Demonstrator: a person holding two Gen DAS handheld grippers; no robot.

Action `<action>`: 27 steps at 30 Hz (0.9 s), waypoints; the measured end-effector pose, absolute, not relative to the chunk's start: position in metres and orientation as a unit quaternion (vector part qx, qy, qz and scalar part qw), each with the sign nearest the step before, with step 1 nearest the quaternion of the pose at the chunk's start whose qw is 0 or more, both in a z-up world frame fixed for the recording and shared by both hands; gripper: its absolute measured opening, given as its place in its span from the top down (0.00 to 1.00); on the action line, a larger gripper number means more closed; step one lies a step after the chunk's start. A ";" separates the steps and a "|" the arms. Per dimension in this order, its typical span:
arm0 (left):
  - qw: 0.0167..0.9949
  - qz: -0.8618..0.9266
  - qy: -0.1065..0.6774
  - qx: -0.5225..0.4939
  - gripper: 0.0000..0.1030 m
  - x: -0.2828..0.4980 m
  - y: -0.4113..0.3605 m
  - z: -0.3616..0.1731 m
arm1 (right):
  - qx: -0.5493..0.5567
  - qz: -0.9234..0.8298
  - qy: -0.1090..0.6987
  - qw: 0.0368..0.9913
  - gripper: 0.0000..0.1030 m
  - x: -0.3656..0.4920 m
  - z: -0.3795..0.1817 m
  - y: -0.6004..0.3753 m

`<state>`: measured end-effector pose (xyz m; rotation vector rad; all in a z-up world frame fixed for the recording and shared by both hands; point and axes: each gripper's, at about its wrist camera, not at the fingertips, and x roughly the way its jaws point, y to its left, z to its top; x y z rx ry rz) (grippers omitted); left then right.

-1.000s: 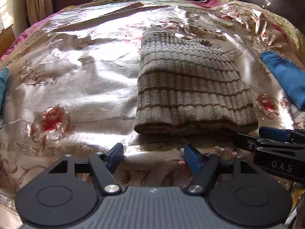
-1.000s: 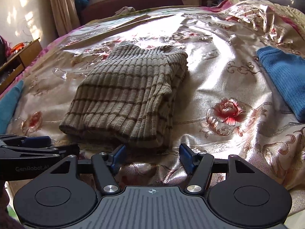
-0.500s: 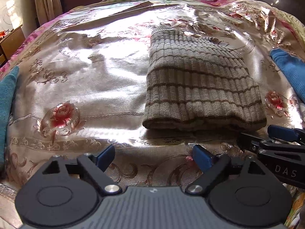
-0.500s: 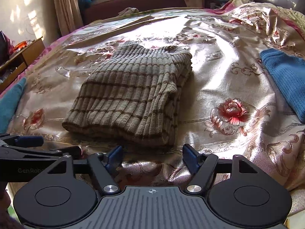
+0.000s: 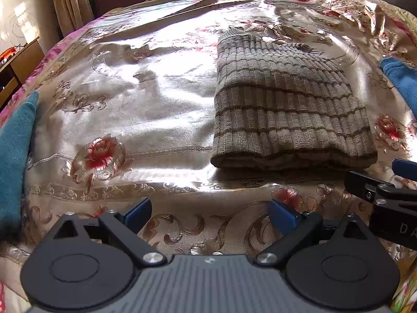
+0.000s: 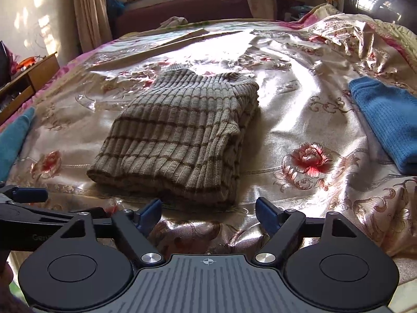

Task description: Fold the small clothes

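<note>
A beige ribbed sweater with brown stripes lies folded into a compact stack on the shiny floral bedspread; it also shows in the right wrist view. My left gripper is open and empty, low over the bedspread, in front of and left of the sweater's near edge. My right gripper is open and empty just in front of the sweater's near edge. Each gripper shows at the edge of the other's view: the right one, the left one.
A folded blue knit lies on the bedspread to the right. A teal cloth lies at the left edge. A wooden cabinet stands left of the bed; curtains and a window are behind it.
Both grippers have drawn back from the sweater and risen a little. The left gripper's fingers have spread wider and it has shifted left. The sweater has not moved.
</note>
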<state>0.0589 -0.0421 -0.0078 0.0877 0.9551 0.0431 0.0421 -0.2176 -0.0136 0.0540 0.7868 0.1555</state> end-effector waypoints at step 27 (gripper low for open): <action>0.889 0.016 0.458 0.010 0.02 0.047 -0.035 -0.007 | 0.008 0.042 0.402 0.915 0.12 0.033 -0.012 -0.210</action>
